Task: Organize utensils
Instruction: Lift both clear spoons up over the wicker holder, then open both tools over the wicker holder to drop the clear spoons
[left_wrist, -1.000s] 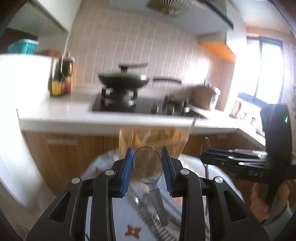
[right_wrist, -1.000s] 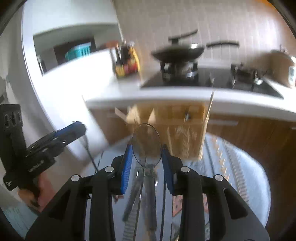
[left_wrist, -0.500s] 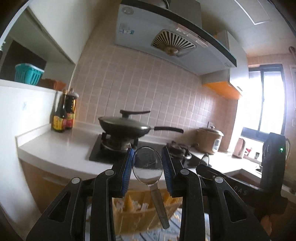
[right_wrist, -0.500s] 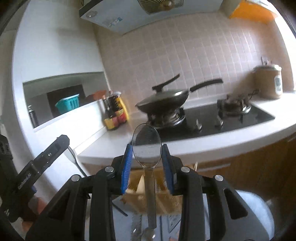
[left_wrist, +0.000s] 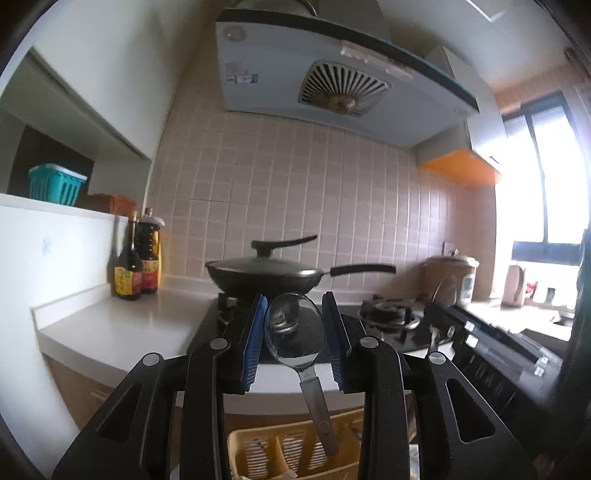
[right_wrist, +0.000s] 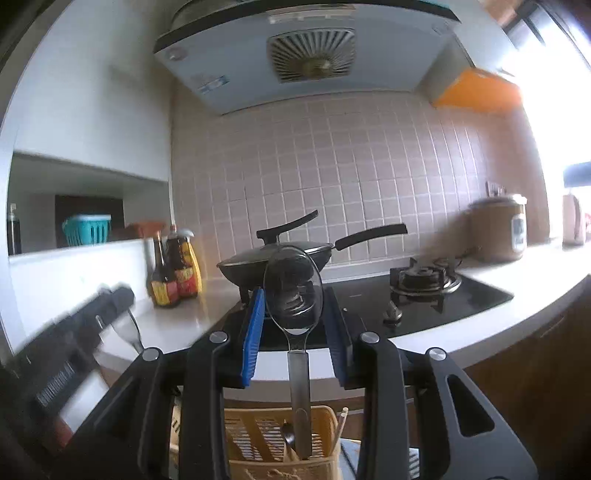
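While you hold both tools up level toward the stove, each set of tongs is closed partway onto a spoon: your left tongs pinch the bowl of one spoon between the blue pads, its handle slanting down and a little to the right, and your right tongs pinch a second spoon the same way, with its handle hanging almost straight down. Neither pair is wide open or fully shut; the spoon bowls fill the gap. What matters for the next move is what lies below: the yellow slotted caddy sits directly under both tools, at the bottom edge of each view, in front of the white counter. From the right wrist view the spoon's handle tip already hangs inside or just over the caddy's rim, beside a few pieces standing in it, so your right hand looks the nearer and better lined up. From the left wrist view the caddy shows its dividers, and that spoon's handle tip overlaps the rim at a slant, so I would straighten it before lowering. Beyond, a lidded pan rests on the stove, with two sauce bottles off to the left.
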